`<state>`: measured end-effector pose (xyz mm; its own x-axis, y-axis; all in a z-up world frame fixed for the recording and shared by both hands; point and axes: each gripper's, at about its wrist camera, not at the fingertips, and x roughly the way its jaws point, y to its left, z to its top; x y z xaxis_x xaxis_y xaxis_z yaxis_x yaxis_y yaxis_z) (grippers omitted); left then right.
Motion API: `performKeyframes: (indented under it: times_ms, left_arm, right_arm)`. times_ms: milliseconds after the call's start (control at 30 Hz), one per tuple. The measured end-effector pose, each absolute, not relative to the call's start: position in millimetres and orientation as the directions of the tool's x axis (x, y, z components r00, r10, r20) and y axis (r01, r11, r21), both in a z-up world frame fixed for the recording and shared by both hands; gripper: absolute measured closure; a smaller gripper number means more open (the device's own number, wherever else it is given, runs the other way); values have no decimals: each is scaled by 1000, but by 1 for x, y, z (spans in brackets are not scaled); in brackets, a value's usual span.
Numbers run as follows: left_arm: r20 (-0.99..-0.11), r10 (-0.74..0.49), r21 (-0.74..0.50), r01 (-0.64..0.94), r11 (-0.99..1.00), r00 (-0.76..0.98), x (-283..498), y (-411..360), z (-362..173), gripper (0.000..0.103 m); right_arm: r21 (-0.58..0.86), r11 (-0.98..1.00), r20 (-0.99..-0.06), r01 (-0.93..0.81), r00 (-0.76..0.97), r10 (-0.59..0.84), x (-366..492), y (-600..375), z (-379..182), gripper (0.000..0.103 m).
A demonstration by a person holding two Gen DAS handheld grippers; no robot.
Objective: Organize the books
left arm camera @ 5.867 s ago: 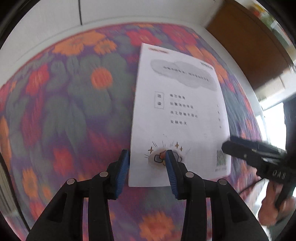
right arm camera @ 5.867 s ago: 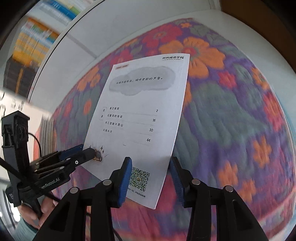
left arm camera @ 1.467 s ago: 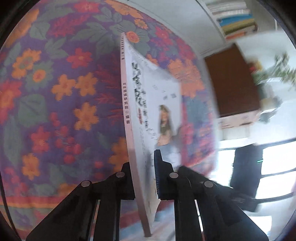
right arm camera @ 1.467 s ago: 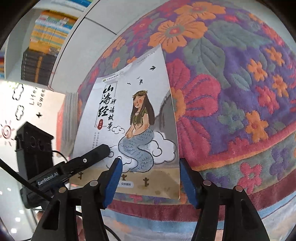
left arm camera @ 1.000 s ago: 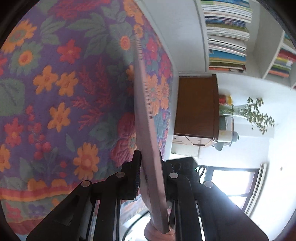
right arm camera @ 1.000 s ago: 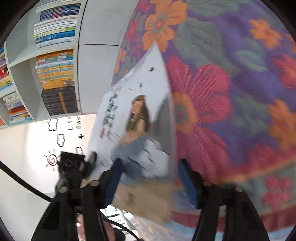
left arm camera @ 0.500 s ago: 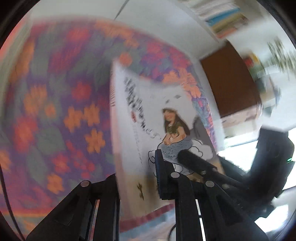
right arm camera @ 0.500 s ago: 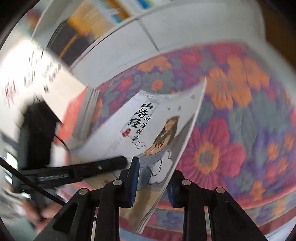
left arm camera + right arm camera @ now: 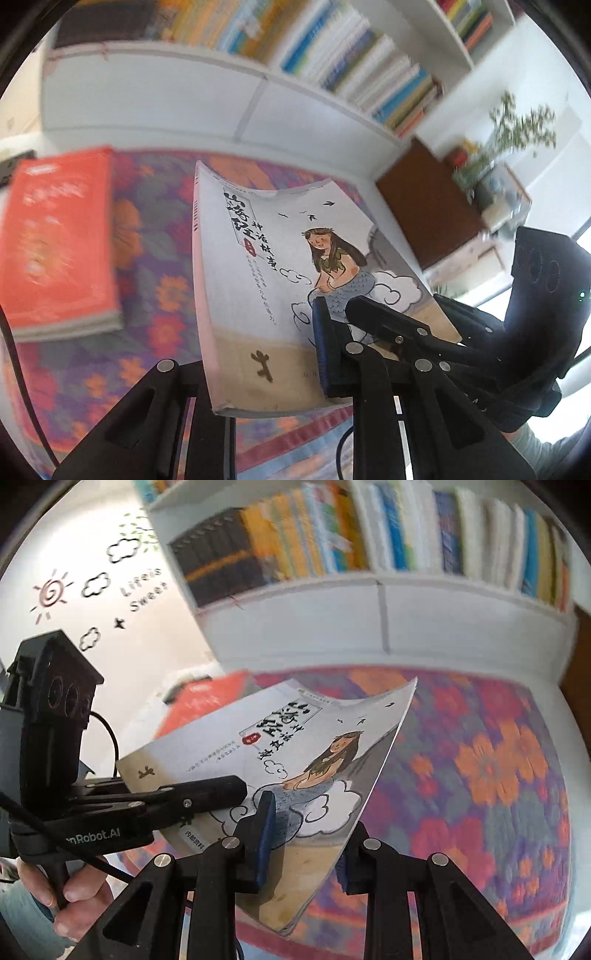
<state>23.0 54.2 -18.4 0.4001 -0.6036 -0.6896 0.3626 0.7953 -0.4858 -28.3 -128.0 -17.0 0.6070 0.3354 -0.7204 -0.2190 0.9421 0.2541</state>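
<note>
A thin white paperback with a mermaid girl on its cover (image 9: 258,280) is held up above the floral cloth. My left gripper (image 9: 258,354) is shut on its lower edge near the spine. My right gripper (image 9: 306,834) is shut on the same book (image 9: 295,753) at its lower open edge; the cover bends a little. Each gripper shows in the other's view: the right one (image 9: 424,332) lies across the cover and the left one (image 9: 155,797) reaches in from the left. A thick red book (image 9: 55,236) lies flat on the cloth to the left.
A table with a purple cloth with orange flowers (image 9: 480,775) lies below. White shelves packed with upright books (image 9: 369,535) stand behind it. A brown cabinet (image 9: 424,206) and a potted plant (image 9: 517,122) are at the right. A white wall with sun and cloud stickers (image 9: 92,590) is at the left.
Both grippers have lifted the mermaid book off the cloth and tilted up, so the bookshelf now shows. The right gripper, open earlier, is now shut on the book.
</note>
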Motion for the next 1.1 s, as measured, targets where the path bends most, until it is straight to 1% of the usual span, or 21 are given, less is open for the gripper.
performKeyframes:
  times_ms: [100, 233, 367, 400, 533, 667, 700, 767, 833, 867, 967, 1100]
  left_arm:
    - [-657, -599, -499, 331, 801, 459, 34, 103, 0, 86]
    - [-662, -550, -479, 277, 833, 509, 49, 154, 4, 86]
    - [-684, -512, -493, 189, 849, 519, 70, 208, -13, 85]
    - [-689, -508, -493, 179, 851, 518, 72, 211, -18, 85]
    - [-706, -493, -497, 141, 856, 509, 86, 236, -40, 85]
    - [-705, -514, -515, 146, 845, 488, 101, 250, -57, 84]
    - [-705, -522, -522, 147, 840, 481, 105, 251, -59, 84]
    - [-709, -540, -547, 128, 827, 454, 115, 258, -70, 78]
    - [-713, -546, -557, 119, 822, 440, 117, 265, -76, 76]
    - [-721, -537, -552, 107, 827, 437, 118, 269, -79, 77]
    - [-732, -517, -547, 69, 834, 444, 114, 284, -86, 78]
    - [-701, -558, -627, -10, 779, 444, 111, 309, -103, 78]
  right_arm:
    - [262, 926, -688, -271, 621, 376, -12, -92, -1, 76]
    - [267, 900, -678, -346, 596, 430, 18, -38, 5, 76]
    - [263, 879, -699, -397, 550, 457, 51, 18, -10, 75]
    - [260, 879, -706, -399, 543, 455, 57, 28, -15, 75]
    - [192, 894, -743, -405, 535, 402, 75, 69, -36, 75]
    - [202, 893, -759, -402, 512, 402, 90, 81, -50, 75]
    - [216, 892, -762, -397, 502, 408, 95, 80, -53, 75]
    - [262, 890, -767, -373, 479, 427, 107, 78, -61, 75]
    - [309, 888, -769, -341, 459, 444, 117, 73, -68, 75]
    - [318, 889, -772, -330, 454, 445, 119, 71, -71, 75]
    - [289, 903, -799, -318, 439, 410, 124, 71, -80, 75]
    - [274, 905, -824, -326, 405, 396, 126, 75, -89, 75]
